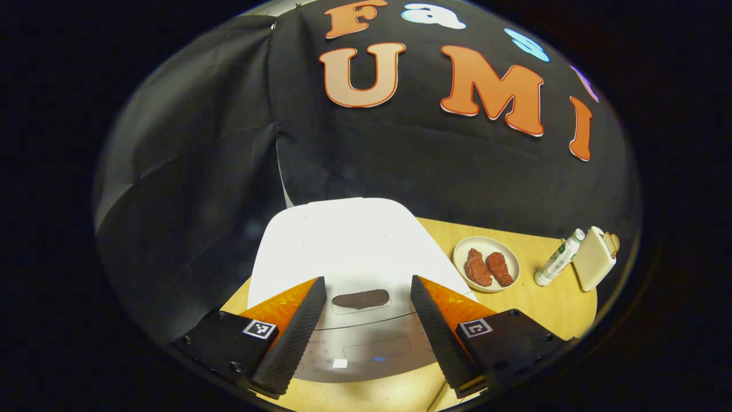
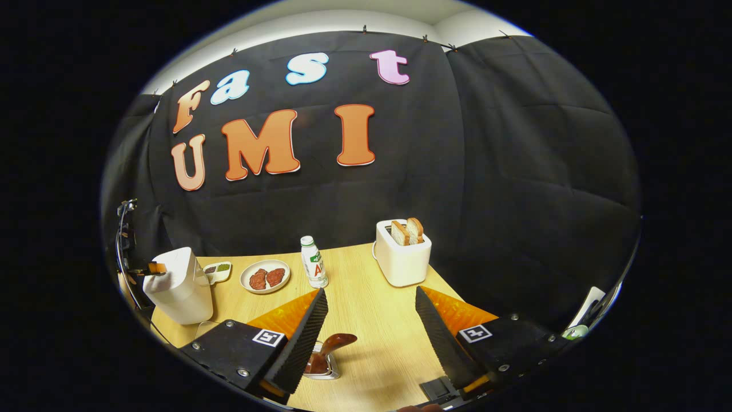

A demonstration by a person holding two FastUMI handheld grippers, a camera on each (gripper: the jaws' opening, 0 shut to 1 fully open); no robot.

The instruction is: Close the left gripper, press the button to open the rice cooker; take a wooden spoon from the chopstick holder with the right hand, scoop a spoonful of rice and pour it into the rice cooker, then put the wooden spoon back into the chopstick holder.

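Left claw (image 1: pixel 369 306): spread wide, poised over the closed rice cooker (image 1: pixel 343 240) at the table's (image 1: pixel 549 303) left edge.
Right claw (image 2: pixel 372 320): spread, holding nothing; wooden spoon (image 2: pixel 337 342) in chopstick holder (image 2: pixel 323 366) just below.
Advice: press fingers together first, then push the dark lid button (image 1: pixel 361 298) squarely.

the rice cooker (image 1: pixel 343 252) is a white, rounded unit with its lid closed, standing upright near the table's (image 2: pixel 366 274) left edge; a dark oval button (image 1: pixel 361 298) sits on the front of the lid. the wooden spoon (image 2: pixel 334 344) is reddish-brown, its handle leaning out of the metal chopstick holder (image 2: pixel 323 369) near the table's front edge.
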